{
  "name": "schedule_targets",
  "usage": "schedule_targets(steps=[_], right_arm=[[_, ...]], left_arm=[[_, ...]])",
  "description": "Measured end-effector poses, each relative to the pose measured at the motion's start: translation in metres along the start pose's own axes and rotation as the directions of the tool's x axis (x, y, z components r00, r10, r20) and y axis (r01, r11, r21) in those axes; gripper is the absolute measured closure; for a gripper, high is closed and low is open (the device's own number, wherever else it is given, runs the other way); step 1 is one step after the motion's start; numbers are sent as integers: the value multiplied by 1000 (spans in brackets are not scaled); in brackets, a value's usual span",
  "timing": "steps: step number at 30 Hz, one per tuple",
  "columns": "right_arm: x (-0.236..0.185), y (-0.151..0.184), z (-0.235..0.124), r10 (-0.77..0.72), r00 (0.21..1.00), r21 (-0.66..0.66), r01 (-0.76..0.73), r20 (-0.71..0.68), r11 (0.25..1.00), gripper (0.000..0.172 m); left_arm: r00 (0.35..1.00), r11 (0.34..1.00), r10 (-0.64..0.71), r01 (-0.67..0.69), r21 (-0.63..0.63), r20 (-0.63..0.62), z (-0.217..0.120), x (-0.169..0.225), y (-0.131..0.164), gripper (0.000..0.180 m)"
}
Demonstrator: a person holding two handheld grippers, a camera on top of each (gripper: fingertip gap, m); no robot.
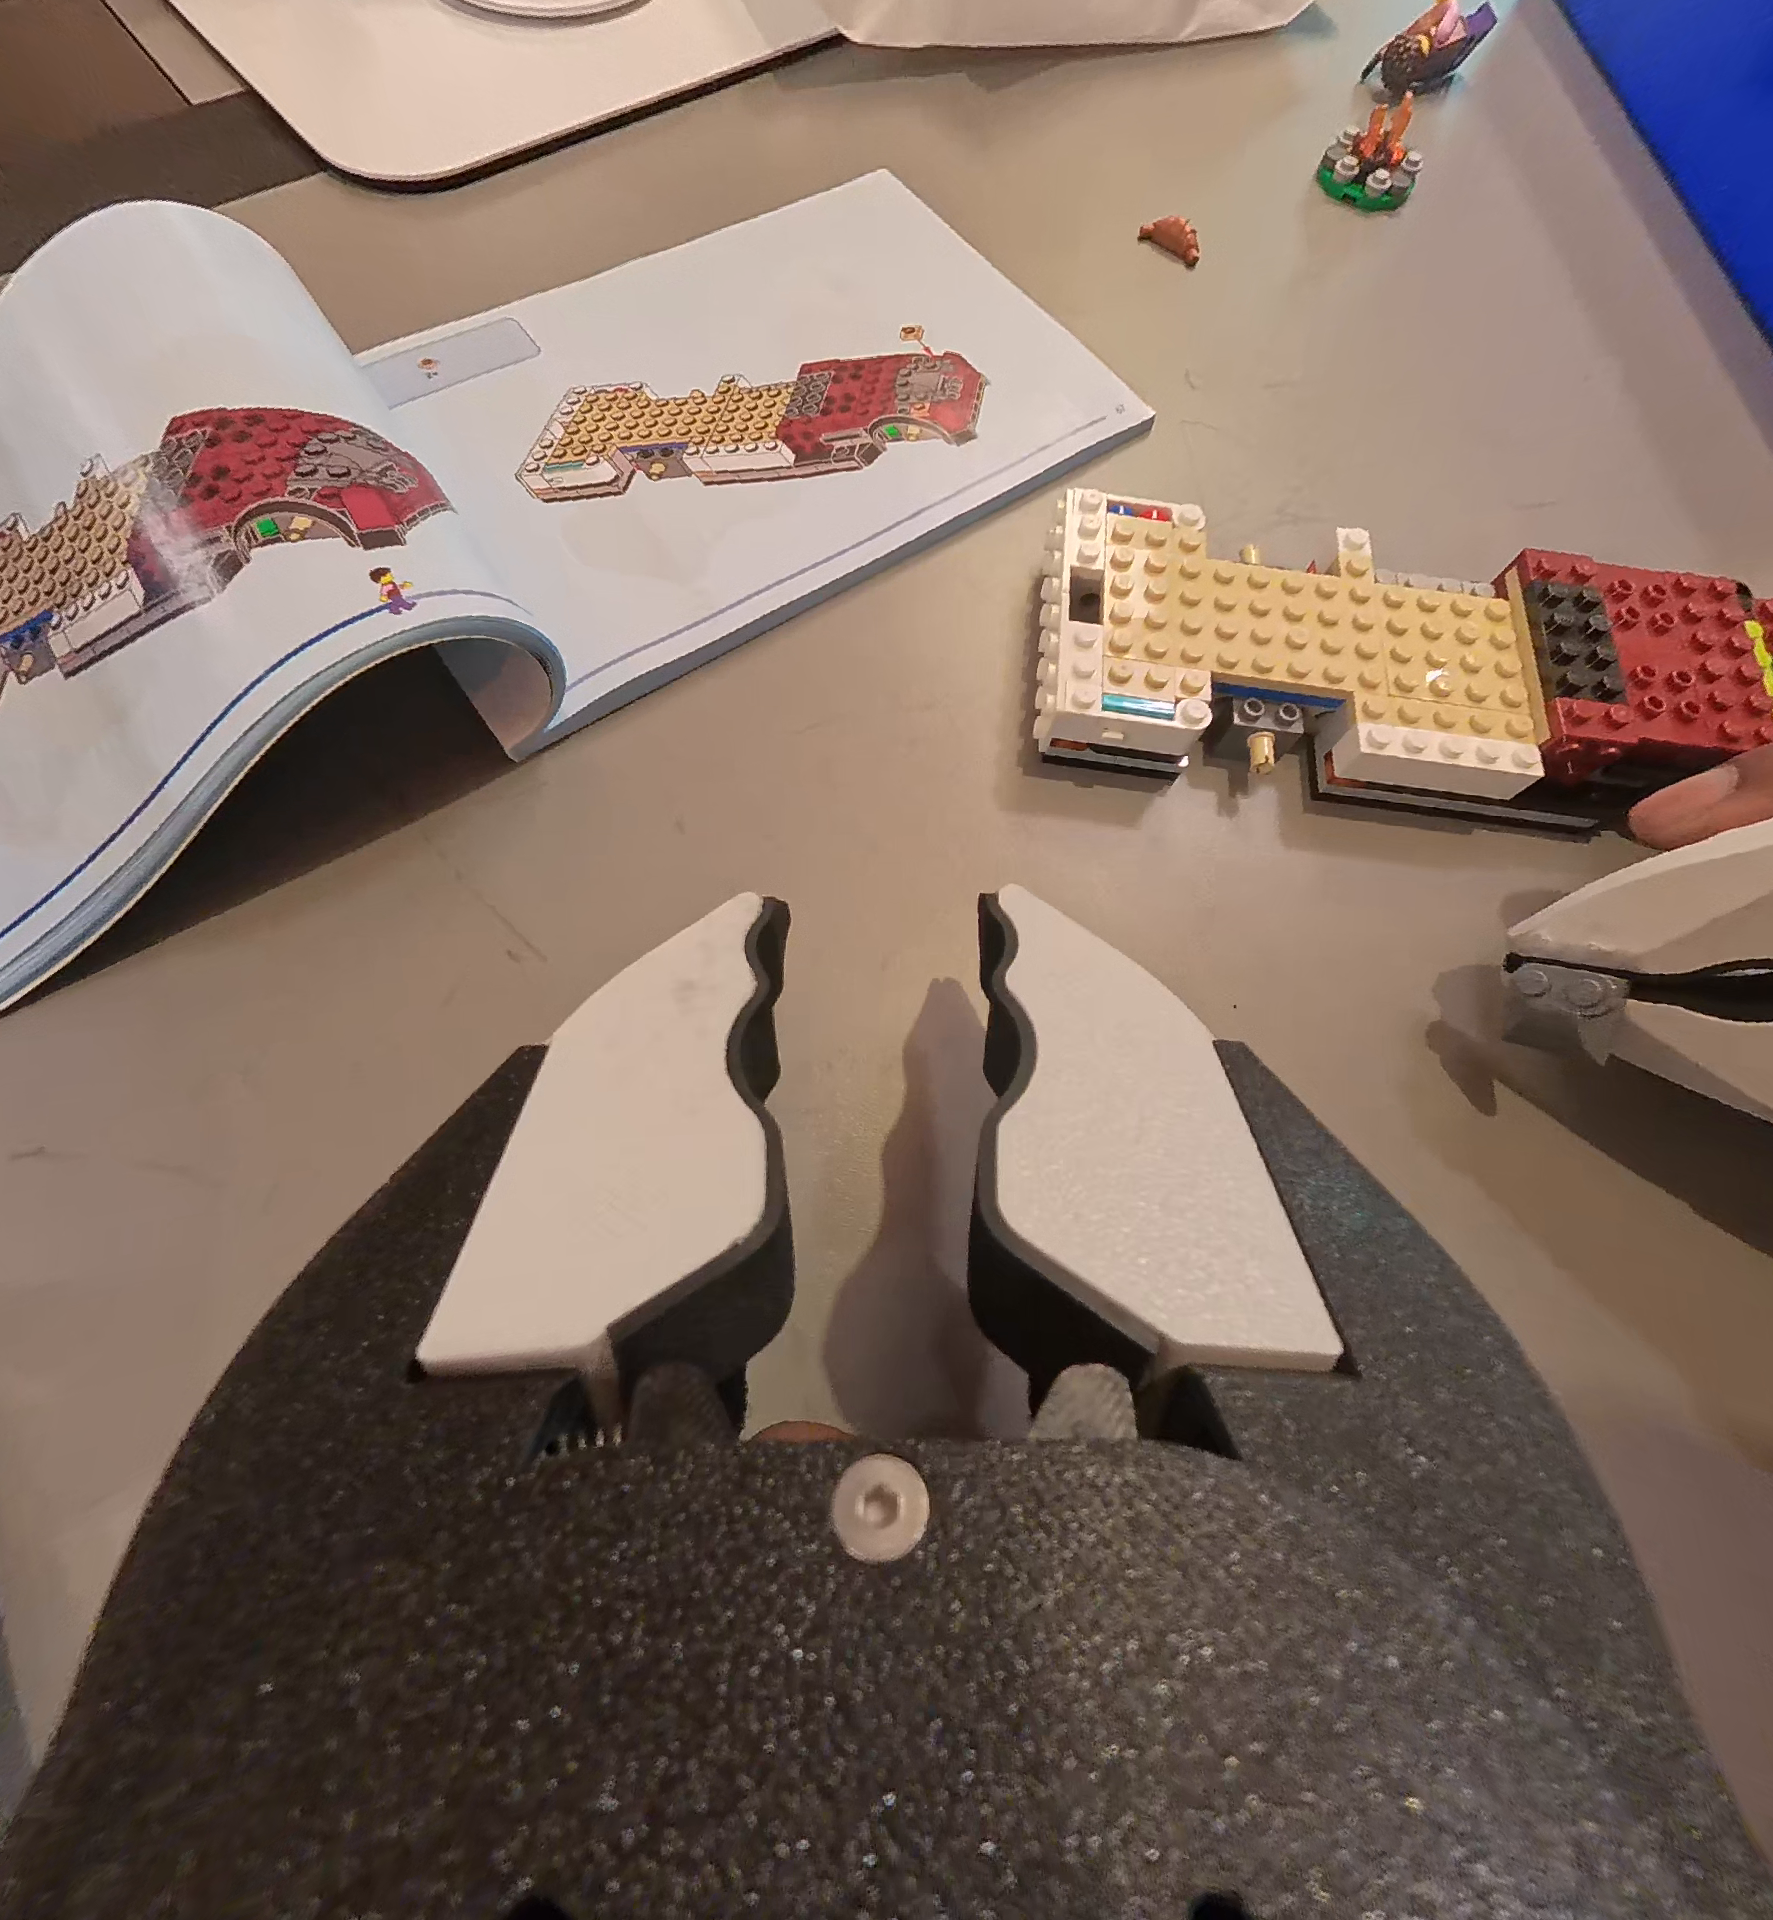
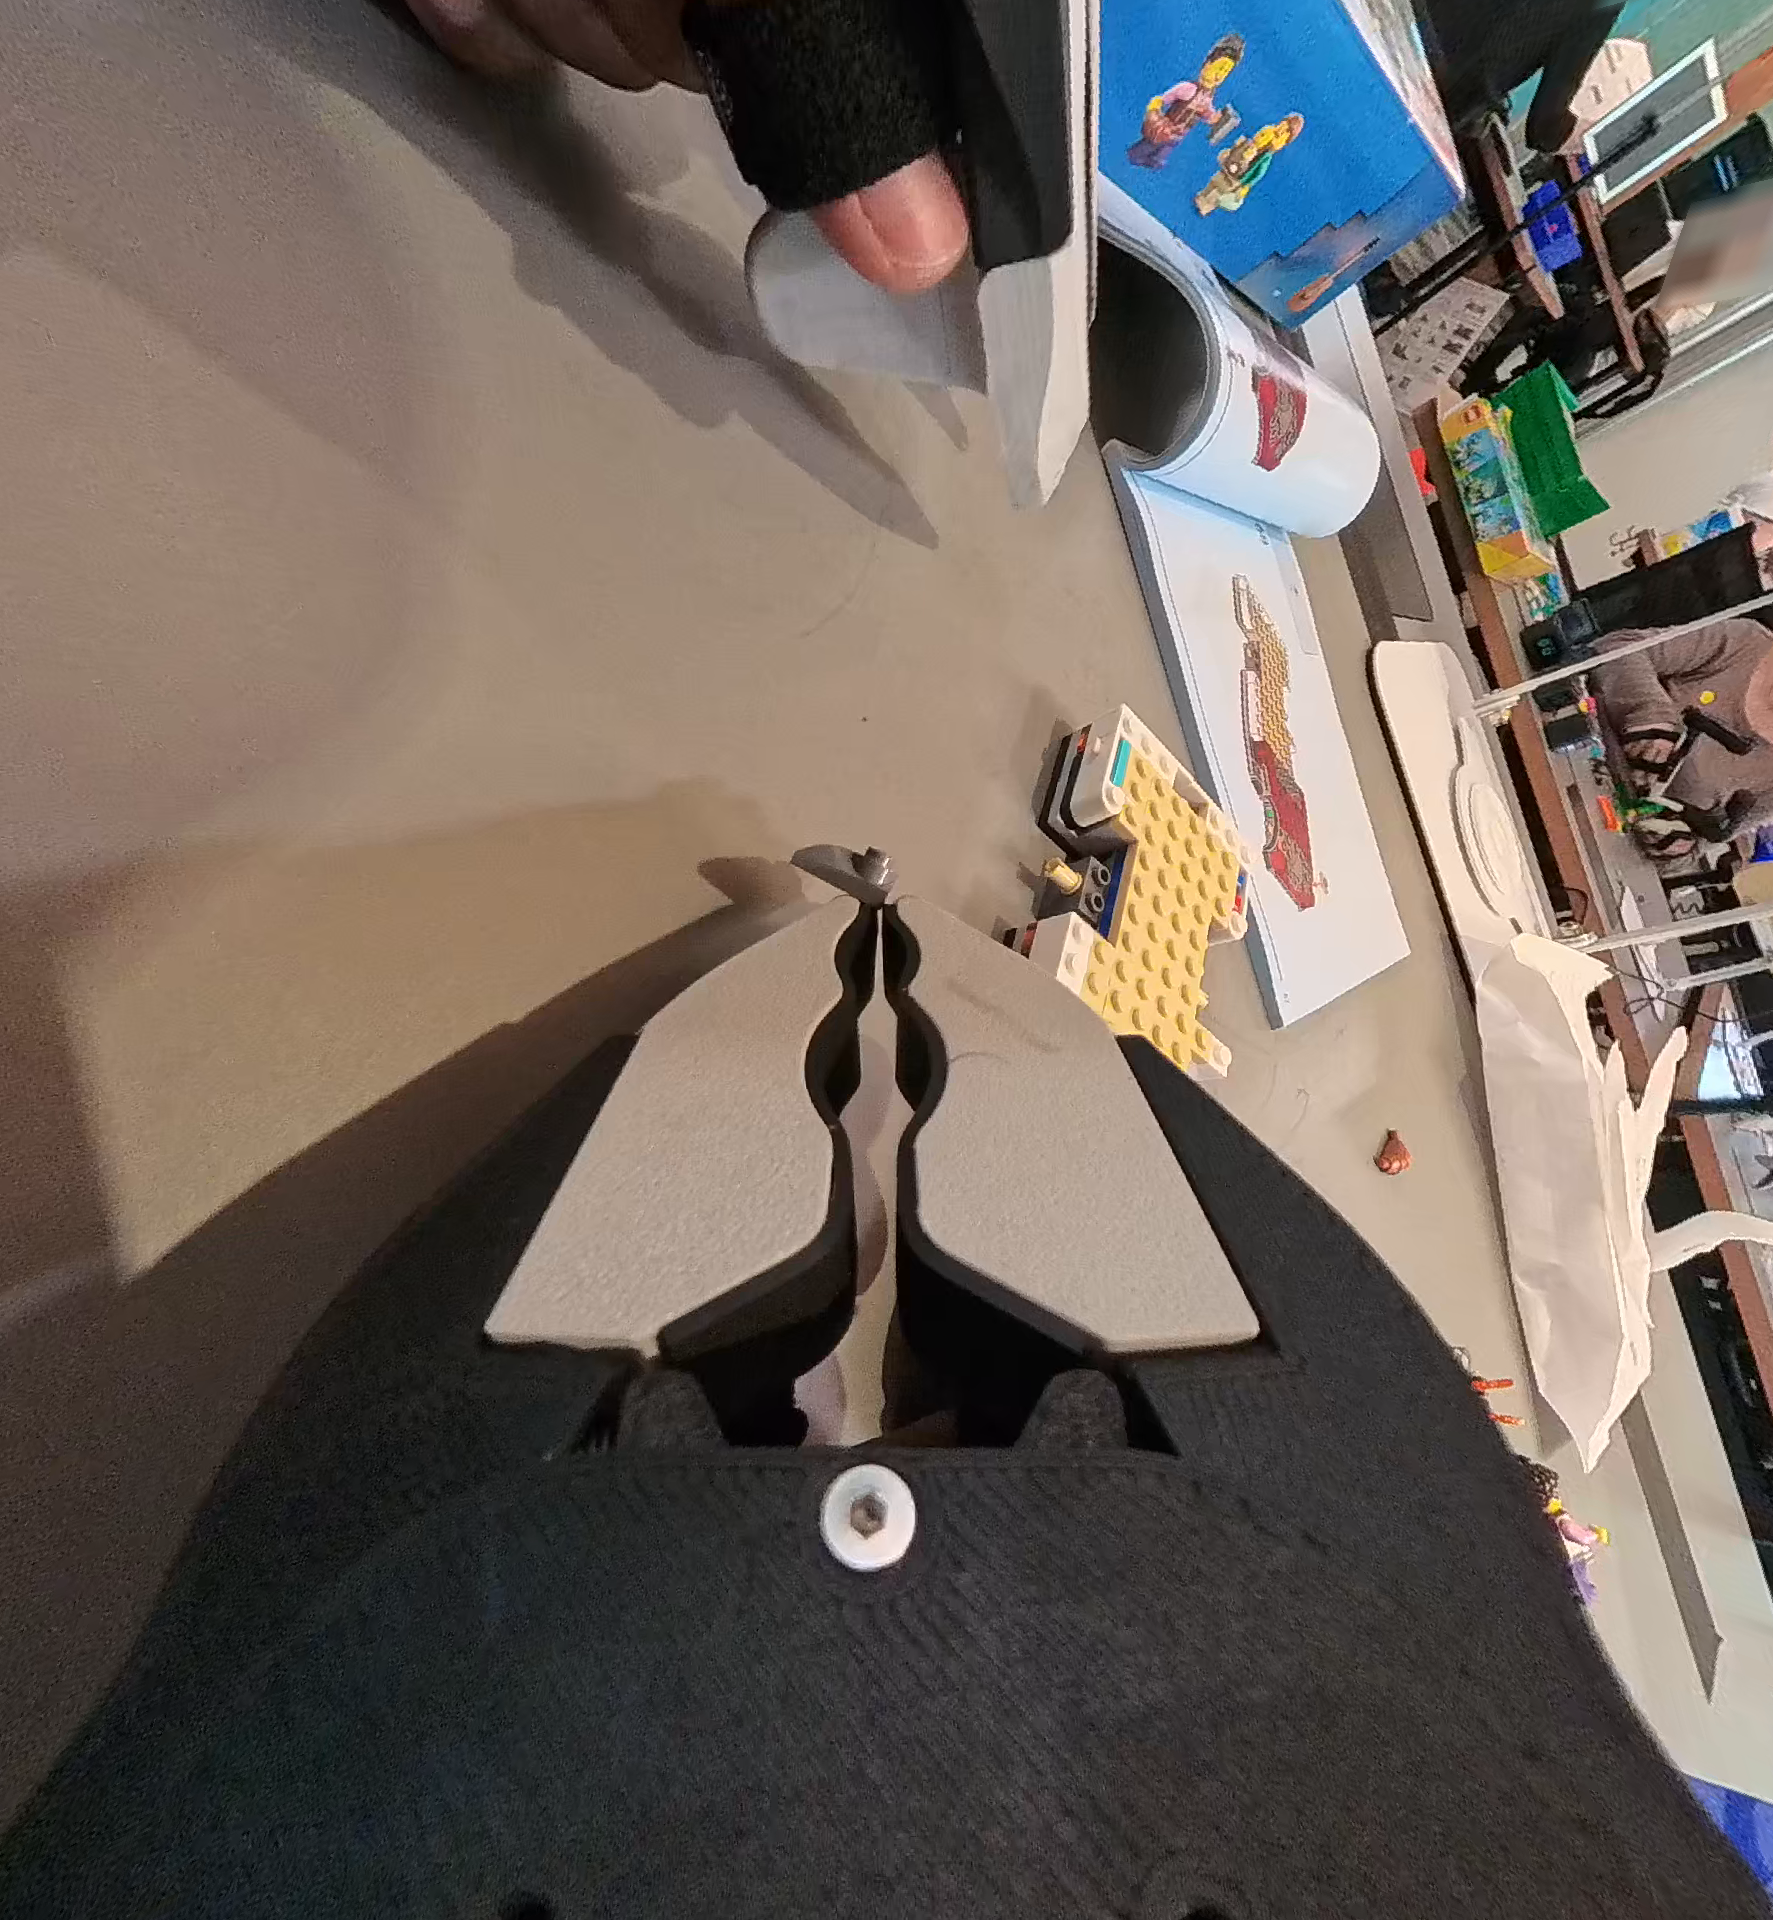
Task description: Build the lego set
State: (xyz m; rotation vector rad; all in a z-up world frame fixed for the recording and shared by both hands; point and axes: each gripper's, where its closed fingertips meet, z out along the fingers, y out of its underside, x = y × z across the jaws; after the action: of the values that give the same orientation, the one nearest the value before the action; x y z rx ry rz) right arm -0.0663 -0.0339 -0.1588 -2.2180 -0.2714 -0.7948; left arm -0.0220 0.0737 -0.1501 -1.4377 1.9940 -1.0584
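Note:
My left gripper (image 1: 882,914) is open and empty, hovering over the bare grey table (image 1: 757,810). A brick model (image 1: 1381,665) with tan, white and dark red parts lies ahead to the right, and a person's fingertip (image 1: 1713,800) touches its near right end. My right gripper (image 2: 879,909) is shut on a small grey studded plate (image 2: 851,871), held at the fingertips just above the table. It also shows in the left wrist view (image 1: 1562,987). The model (image 2: 1162,914) lies to the right of that plate. The left gripper's fingers (image 2: 1038,395) show at the top.
An open instruction booklet (image 1: 653,468) lies left of the model. A blue box (image 1: 1734,156), a small figure on a green base (image 1: 1370,171) and a brown croissant piece (image 1: 1170,237) are at the far right. A white tray (image 1: 508,83) lies beyond the booklet. The brown croissant piece (image 1: 1170,237) is about 25 cm from both grippers' fingertips. Seen from the right wrist view (image 2: 1390,1153) as well.

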Motion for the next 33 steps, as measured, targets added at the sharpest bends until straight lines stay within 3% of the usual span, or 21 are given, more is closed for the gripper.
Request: schedule_targets(steps=[11,18,24,33], right_arm=[[-5,1,-4,-5,999,21,4,50,1000,170],[-7,4,-9,15,996,17,-16,86,1000,170],[-6,6,-12,69,990,16,-72,122,997,159],[-8,8,-13,98,985,0,-99,141,995,160]], left_arm=[[999,997,29,-32,65,40,-3,-4,-10,147],[982,979,83,-112,171,167,-12,-16,-27,146],[976,978,86,-121,172,198,-12,-20,-28,146],[974,978,119,-148,146,191,-9,-16,-26,146]])
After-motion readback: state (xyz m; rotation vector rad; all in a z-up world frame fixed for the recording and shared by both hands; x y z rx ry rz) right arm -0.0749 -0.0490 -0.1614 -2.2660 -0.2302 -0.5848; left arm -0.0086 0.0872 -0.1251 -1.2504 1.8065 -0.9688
